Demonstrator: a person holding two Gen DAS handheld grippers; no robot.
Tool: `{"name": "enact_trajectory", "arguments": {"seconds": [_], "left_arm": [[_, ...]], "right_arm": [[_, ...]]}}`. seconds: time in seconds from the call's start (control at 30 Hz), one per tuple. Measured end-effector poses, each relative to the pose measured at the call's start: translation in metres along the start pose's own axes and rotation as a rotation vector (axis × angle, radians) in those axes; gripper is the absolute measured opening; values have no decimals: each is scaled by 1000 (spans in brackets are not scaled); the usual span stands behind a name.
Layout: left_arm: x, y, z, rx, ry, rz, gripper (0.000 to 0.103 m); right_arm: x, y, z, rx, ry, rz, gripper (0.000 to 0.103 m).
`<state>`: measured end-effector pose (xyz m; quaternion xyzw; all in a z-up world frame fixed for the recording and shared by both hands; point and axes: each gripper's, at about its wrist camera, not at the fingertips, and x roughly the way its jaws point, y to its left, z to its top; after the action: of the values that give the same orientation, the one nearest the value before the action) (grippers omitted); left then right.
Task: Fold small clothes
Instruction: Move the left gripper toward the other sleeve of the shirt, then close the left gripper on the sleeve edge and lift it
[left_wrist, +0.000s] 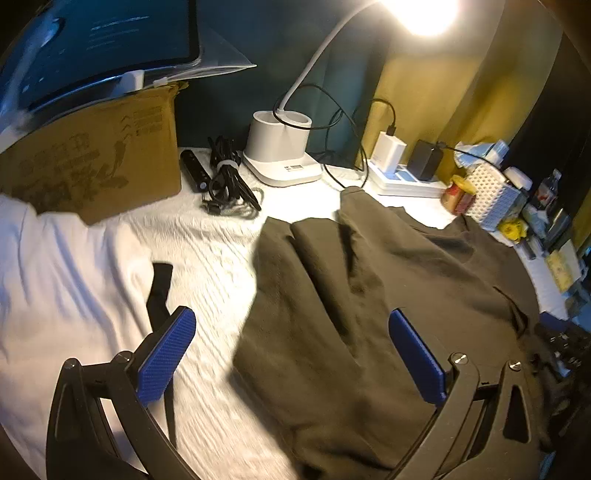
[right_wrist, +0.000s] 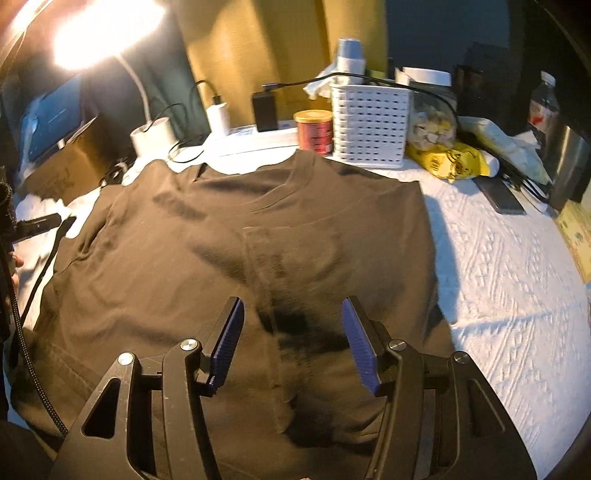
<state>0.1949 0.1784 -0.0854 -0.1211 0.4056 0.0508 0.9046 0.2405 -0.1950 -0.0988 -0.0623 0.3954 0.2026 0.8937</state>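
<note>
Right wrist view looks along the right gripper (right_wrist: 291, 332) at a dark t-shirt (right_wrist: 192, 251) spread flat on a white textured cover (right_wrist: 509, 288) over the tabletop. The shirt's collar points to the far side, and a faint pocket outline shows near its middle. The blue-padded fingers (right_wrist: 360, 343) stand wide apart above the near part of the shirt, with cloth below them but nothing pinched between the pads.

Along the far edge sit a white perforated basket (right_wrist: 369, 122), a red can (right_wrist: 314, 131) just left of it, a yellow packet (right_wrist: 448, 164) to its right, and a power strip (right_wrist: 255, 138) with chargers plugged in. A lit desk lamp (right_wrist: 151, 134) stands at the far left.

In the left wrist view, the left gripper (left_wrist: 291, 347) hangs over the left edge of the t-shirt (left_wrist: 369, 288), where the sleeve side is folded inward into long creases. Its fingers (left_wrist: 166, 354) are spread wide: the left one is over the bare white cover (left_wrist: 207, 251), the right one over the dark cloth, and neither grips anything. A cardboard box (left_wrist: 96, 162) stands at the far left, with a coiled black cable (left_wrist: 229, 181) between it and the lamp base (left_wrist: 280, 147).
</note>
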Motion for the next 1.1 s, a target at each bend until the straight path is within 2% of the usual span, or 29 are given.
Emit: {"name": "enact_trajectory", "arguments": {"seconds": [0.13, 0.2, 0.27, 0.37, 0.43, 0.5, 0.53, 0.57, 0.6, 0.7, 0.97, 1.07, 1.1], "left_arm": [[22, 3, 8, 39, 22, 10, 101], [34, 3, 13, 64, 41, 13, 92], [46, 1, 18, 94, 73, 12, 73], [62, -2, 21, 131, 108, 10, 69], [69, -5, 21, 156, 114, 1, 60], [69, -9, 21, 191, 105, 8, 45], [68, -9, 21, 189, 107, -13, 24], [68, -9, 22, 185, 109, -19, 8], [66, -9, 21, 181, 105, -18, 7], [55, -7, 16, 166, 48, 45, 4], [21, 27, -3, -11, -37, 140, 4], [11, 24, -7, -17, -70, 184, 4], [12, 23, -6, -12, -58, 186, 4]], "right_arm": [[2, -11, 4, 21, -1, -17, 59], [3, -16, 5, 28, -1, -23, 59], [3, -20, 7, 35, -2, -29, 59], [5, -24, 8, 45, -1, -33, 59], [6, -27, 8, 54, 2, -35, 59], [8, -28, 8, 58, 6, -36, 59], [8, -28, 7, 60, 8, -35, 59], [9, -29, 8, 62, 8, -33, 59], [9, -28, 8, 62, 8, -30, 59], [9, -28, 9, 60, 3, -24, 59], [-6, -24, 16, 62, -50, 14, 59], [-10, -22, 17, 51, -62, 31, 59], [-11, -22, 16, 51, -65, 37, 59]]}}
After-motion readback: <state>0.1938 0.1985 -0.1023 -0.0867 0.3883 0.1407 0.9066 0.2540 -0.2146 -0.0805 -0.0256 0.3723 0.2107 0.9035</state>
